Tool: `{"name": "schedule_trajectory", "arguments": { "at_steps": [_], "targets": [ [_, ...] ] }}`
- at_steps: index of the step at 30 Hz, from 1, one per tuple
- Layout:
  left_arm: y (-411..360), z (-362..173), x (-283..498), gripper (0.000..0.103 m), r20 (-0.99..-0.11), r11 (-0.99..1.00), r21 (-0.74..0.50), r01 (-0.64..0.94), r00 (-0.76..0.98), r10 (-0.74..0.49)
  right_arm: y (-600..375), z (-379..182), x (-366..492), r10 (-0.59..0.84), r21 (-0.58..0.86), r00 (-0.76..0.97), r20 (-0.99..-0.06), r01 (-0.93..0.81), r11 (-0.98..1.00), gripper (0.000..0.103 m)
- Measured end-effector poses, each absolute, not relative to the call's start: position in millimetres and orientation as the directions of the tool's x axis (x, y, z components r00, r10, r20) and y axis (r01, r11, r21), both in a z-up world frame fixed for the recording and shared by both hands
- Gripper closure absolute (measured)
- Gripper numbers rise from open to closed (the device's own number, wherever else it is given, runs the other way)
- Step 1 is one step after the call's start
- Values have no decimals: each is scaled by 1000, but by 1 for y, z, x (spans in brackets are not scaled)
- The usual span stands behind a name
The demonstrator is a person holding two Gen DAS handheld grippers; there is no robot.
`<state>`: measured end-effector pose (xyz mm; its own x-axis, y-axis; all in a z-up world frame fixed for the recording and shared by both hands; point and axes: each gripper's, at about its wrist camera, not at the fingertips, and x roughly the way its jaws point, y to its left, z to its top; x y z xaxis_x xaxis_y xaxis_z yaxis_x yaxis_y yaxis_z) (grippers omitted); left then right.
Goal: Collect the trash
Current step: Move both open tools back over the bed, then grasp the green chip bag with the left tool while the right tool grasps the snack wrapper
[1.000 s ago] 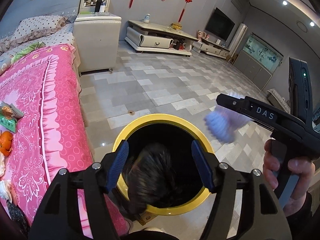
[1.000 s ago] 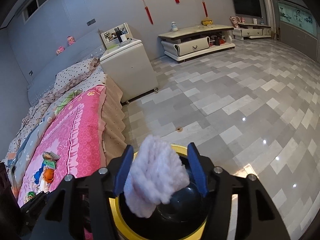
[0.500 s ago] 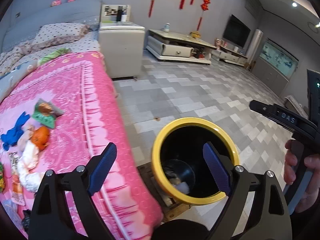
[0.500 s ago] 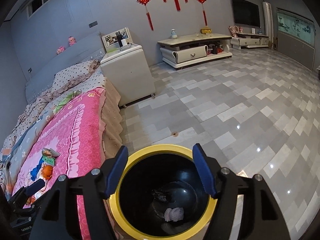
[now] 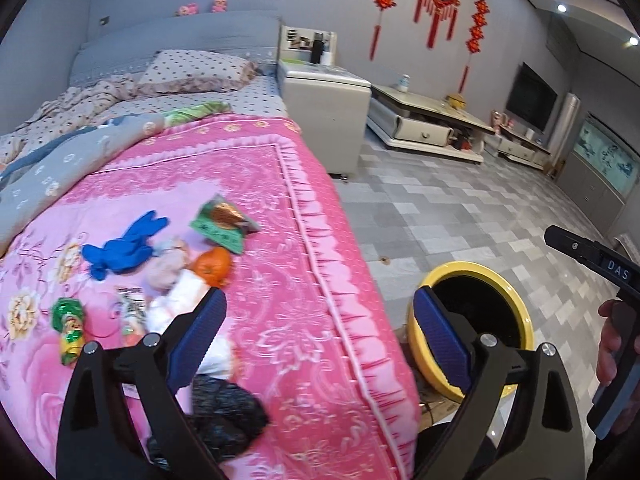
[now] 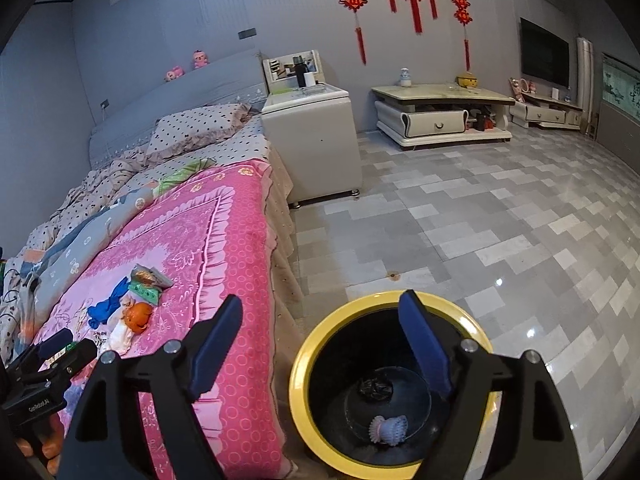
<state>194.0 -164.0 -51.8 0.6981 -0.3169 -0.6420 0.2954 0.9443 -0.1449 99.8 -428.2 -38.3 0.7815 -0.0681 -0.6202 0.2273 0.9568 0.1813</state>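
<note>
Pink bedding [image 5: 288,320] fills the left of both views, with a yellow-rimmed bin [image 6: 304,360] set on the floor just beside the bed. Remaining litter [image 5: 168,264] is seen clustered on the cover: a blue rag, an orange, wrappers, and a dark clump [image 5: 224,412] nearest. The left gripper [image 5: 316,336] is held above the bed edge, its jaws having just been opening, nothing between them; the litter lies to its left. The right gripper [image 6: 320,340], likewise just widened and empty, is poised at the bin, so the left is judged nearer.

One bin [image 6: 304,364], two items inside.
</note>
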Motion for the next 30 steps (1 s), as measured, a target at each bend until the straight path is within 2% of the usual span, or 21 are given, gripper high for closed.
{"name": "schedule_trajectory", "arguments": {
  "at_steps": [17,30],
  "targets": [
    [-26,-54,215,12,-666,997,-61,35,743,-67,-305,-26,173,54,83,788,-613,-3,997,24],
    [56,-101,246,12,-735,990,-1,-143,671,96,-236,-53,242,106,18,761,-640,-122,992,23]
  ]
}}
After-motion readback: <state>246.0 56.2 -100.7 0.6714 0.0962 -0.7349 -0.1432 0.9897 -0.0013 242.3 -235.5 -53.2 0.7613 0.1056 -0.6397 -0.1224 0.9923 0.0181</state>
